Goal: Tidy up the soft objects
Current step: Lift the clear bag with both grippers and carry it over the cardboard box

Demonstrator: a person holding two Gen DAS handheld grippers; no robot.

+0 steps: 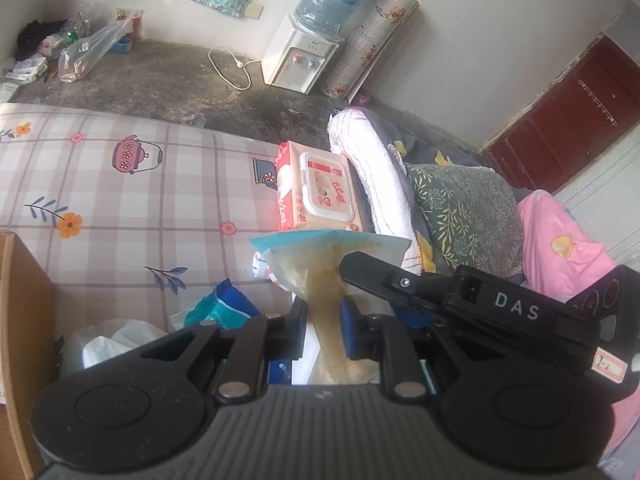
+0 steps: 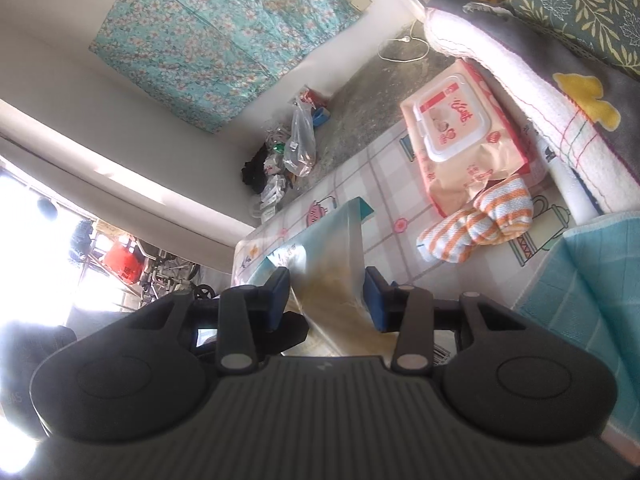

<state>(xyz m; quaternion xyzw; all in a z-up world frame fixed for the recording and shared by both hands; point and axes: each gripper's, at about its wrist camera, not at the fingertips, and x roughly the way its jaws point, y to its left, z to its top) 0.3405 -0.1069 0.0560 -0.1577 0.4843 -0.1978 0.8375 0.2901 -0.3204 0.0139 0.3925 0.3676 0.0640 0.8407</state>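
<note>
My left gripper (image 1: 323, 320) is shut on a clear plastic pouch with a blue top edge and yellowish contents (image 1: 320, 256), held above the bed. My right gripper (image 2: 326, 292) closes on the same pouch (image 2: 336, 248) from the other side; its black finger (image 1: 384, 276) shows in the left wrist view, lying across the pouch. A pink wet-wipes pack (image 1: 320, 186) (image 2: 464, 136) lies on the checked sheet (image 1: 120, 200). An orange-striped cloth (image 2: 480, 224) lies beside the pack. A teal towel (image 2: 580, 280) lies at the right.
A cardboard box (image 1: 20, 320) stands at the left with white plastic (image 1: 112, 344) and a blue packet (image 1: 224, 308) beside it. Pillows and folded blankets (image 1: 468, 212) pile at the right. A water dispenser (image 1: 300, 56) stands on the floor beyond.
</note>
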